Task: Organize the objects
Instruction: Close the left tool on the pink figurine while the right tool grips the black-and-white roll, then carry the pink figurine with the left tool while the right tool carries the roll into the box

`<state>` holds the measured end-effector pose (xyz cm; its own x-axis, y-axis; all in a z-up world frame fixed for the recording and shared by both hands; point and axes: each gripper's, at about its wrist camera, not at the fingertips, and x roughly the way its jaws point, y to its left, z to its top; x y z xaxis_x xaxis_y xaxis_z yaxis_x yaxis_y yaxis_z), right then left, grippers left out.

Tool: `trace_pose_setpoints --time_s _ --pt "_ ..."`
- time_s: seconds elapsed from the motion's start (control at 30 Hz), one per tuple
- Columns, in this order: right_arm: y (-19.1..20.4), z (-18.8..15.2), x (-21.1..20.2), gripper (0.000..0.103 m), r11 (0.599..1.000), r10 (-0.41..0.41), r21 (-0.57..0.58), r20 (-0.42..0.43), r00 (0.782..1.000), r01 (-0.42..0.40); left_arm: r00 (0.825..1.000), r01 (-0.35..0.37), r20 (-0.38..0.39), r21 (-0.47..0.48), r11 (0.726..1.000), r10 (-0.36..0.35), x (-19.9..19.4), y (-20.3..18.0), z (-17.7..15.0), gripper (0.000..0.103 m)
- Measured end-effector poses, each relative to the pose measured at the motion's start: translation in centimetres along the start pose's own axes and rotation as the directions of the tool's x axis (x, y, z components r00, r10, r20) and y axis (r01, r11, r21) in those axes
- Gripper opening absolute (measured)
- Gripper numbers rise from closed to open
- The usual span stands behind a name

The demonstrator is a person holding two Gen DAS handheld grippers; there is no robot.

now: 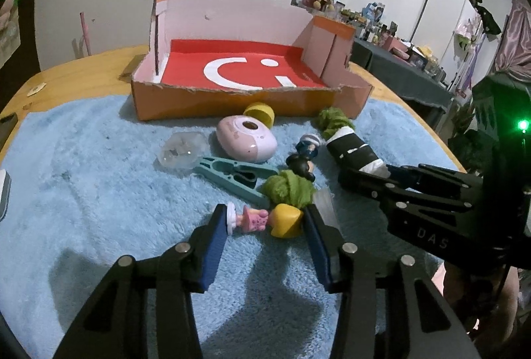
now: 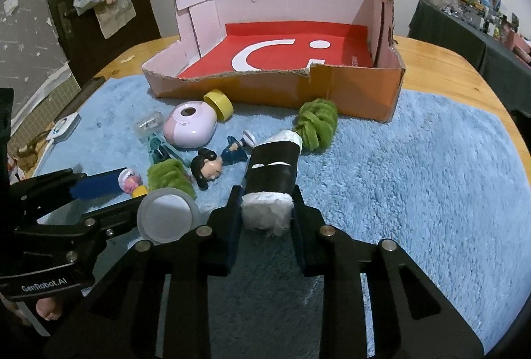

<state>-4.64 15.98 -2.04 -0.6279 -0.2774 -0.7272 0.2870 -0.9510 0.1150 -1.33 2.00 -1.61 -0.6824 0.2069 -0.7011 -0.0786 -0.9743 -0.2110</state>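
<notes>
I am at the pick-up step, with both pairs of tongs down among the toys on the blue towel (image 1: 83, 160). My left gripper (image 1: 265, 223) pinches the little doll with the yellow hair (image 1: 265, 219), one pad at its white base, the other against the head, low in the middle of the left view. My right gripper (image 2: 267, 206) is pressed onto the white end of the black-and-white roll (image 2: 270, 173), which lies lengthwise in the middle of the right view.

The cardboard box (image 1: 239, 103), red-floored and with nothing in it, stands in the upper middle of both views, beyond the clutter. Next, I judge, both loads must rise clear of the green yarn tufts (image 2: 317, 123) and the dark-haired figure (image 2: 209, 170), then travel over the torn front wall.

A round white disc (image 2: 166, 214) hides part of the left tongs in the right view; I cannot tell what it is. The doll's face is turned away, and the clear plastic piece (image 1: 181, 148) is hard to make out.
</notes>
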Motion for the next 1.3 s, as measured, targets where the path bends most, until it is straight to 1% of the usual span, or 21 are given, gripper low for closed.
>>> trace_pose_setpoints --time_s 0.23,0.43,0.87,1.3 --pt "0.4 0.3 -0.7 0.025 1.000 0.014 -0.002 0.017 1.000 -0.014 1.000 0.010 0.005 0.007 1.000 -0.010 -0.4 0.0 0.0 0.048" --pt "0.8 0.6 -1.0 0.025 1.000 0.020 -0.008 0.024 1.000 -0.020 1.000 0.004 0.011 0.007 1.000 -0.004 -0.7 0.2 0.3 0.048" --pt "1.0 1.5 -1.4 0.025 0.999 0.039 -0.005 0.048 0.998 -0.038 1.000 -0.007 0.022 0.019 1.000 0.006 -0.7 0.7 1.8 0.048" --pt "1.1 3.2 -1.5 0.025 0.999 0.048 -0.007 0.059 0.997 -0.048 0.999 -0.003 0.044 0.026 1.000 0.002 -0.4 1.4 4.8 0.048"
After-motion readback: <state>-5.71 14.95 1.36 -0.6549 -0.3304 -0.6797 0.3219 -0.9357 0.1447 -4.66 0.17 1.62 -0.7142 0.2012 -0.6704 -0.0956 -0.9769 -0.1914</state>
